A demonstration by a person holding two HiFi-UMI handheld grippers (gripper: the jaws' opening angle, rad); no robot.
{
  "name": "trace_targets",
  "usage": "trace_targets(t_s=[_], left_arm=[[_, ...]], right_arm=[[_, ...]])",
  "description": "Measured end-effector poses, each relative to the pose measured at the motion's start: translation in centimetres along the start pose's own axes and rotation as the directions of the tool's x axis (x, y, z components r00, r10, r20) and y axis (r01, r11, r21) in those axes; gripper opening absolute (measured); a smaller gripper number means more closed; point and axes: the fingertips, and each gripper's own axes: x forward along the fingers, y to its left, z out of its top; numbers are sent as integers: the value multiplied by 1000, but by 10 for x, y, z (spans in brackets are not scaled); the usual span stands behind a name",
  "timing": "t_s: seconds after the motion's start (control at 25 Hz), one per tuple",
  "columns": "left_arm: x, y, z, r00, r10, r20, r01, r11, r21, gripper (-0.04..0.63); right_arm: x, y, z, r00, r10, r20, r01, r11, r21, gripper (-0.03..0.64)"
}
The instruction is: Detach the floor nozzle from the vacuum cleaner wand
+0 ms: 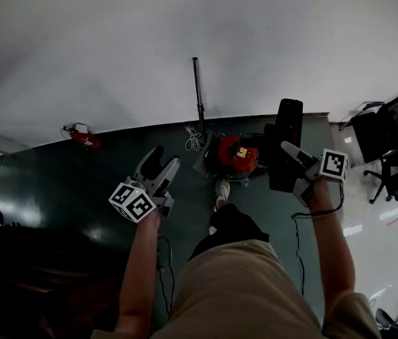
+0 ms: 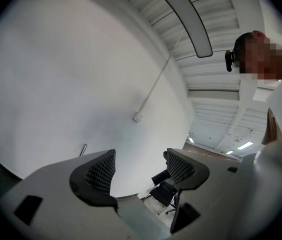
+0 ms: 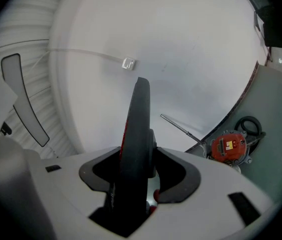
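The black floor nozzle (image 1: 287, 143) is off the wand and held up in my right gripper (image 1: 288, 154), whose jaws are shut on it. In the right gripper view the floor nozzle (image 3: 136, 134) stands edge-on between the jaws of the right gripper (image 3: 138, 171). The thin dark wand (image 1: 198, 94) leans against the white wall, with the red vacuum body (image 1: 236, 155) on the floor below it. Both also show in the right gripper view: the wand (image 3: 181, 127) and the vacuum body (image 3: 229, 146). My left gripper (image 1: 165, 156) is raised to the left of the vacuum, open, and the left gripper (image 2: 141, 169) has nothing between its pads.
Black office chairs (image 1: 389, 136) stand at the far right on the light floor. A small red and white object (image 1: 79, 134) lies by the wall at the left. A white cable (image 1: 193, 138) lies coiled beside the vacuum. A shoe (image 1: 221, 188) stands on the dark green floor (image 1: 65, 182).
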Motion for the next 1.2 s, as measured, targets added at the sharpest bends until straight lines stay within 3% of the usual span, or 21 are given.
trace_targets(t_s=[0.28, 0.44, 0.6, 0.92, 1.2], left_arm=[[-10, -34, -21, 1000, 31, 5, -31, 1000, 3, 334], [-10, -50, -38, 996, 86, 19, -87, 996, 32, 334], [14, -57, -62, 987, 159, -15, -159, 987, 30, 333], [71, -83, -87, 977, 210, -22, -210, 978, 7, 330], [85, -82, -101, 967, 253, -10, -253, 967, 4, 330]], right_arm=[[-42, 6, 4, 998, 55, -18, -55, 998, 17, 216], [-69, -17, 17, 997, 59, -54, -59, 998, 16, 216], [-87, -40, 41, 993, 58, -100, -55, 998, 27, 216], [-91, -86, 92, 990, 77, -117, -68, 995, 79, 216], [-81, -102, 104, 981, 86, -176, -70, 993, 96, 216]])
